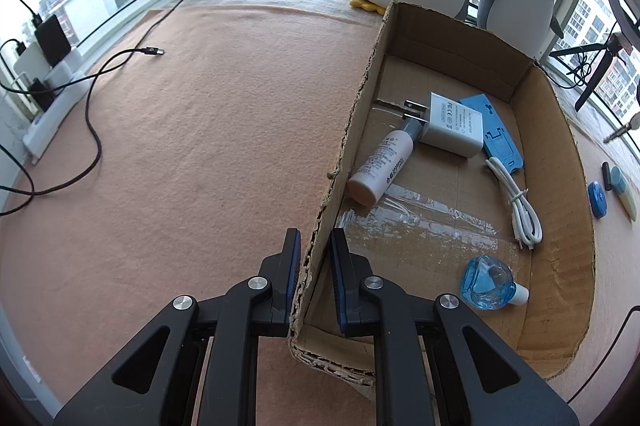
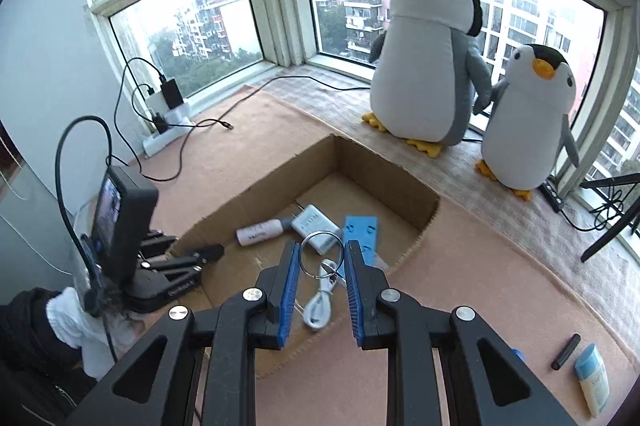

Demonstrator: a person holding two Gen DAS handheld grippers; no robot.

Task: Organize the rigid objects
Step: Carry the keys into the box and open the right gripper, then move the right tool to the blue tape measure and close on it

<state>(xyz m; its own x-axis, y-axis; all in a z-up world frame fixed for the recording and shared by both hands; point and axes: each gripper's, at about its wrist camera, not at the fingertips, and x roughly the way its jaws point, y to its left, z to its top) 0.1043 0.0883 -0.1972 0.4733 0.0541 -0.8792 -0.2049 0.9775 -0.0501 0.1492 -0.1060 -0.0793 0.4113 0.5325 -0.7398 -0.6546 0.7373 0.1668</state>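
Observation:
An open cardboard box (image 1: 460, 42) (image 2: 384, 166) lies on the tan mat. In it are a white bottle (image 1: 380, 166), a white plug adapter (image 1: 452, 130), a blue phone stand (image 1: 500, 138), a coiled white cable (image 1: 520, 206) and a clear blue bottle (image 1: 486, 282). My left gripper (image 1: 316, 250) straddles the box's near left wall by the corner, shut on the cardboard. Over the box's near end my right gripper (image 2: 322, 262) is shut on a metal key ring (image 2: 316, 233) that spans its blue pads, with a small piece hanging from the ring.
Two plush penguins (image 2: 424, 66) (image 2: 528, 122) stand behind the box. A power strip with chargers (image 1: 52, 94) and black cables (image 1: 96, 146) lie left. Right of the box are a blue disc (image 1: 598, 200), a black stick (image 2: 566, 352) and a pale tube (image 2: 592, 378). A tripod (image 2: 612, 218) stands at far right.

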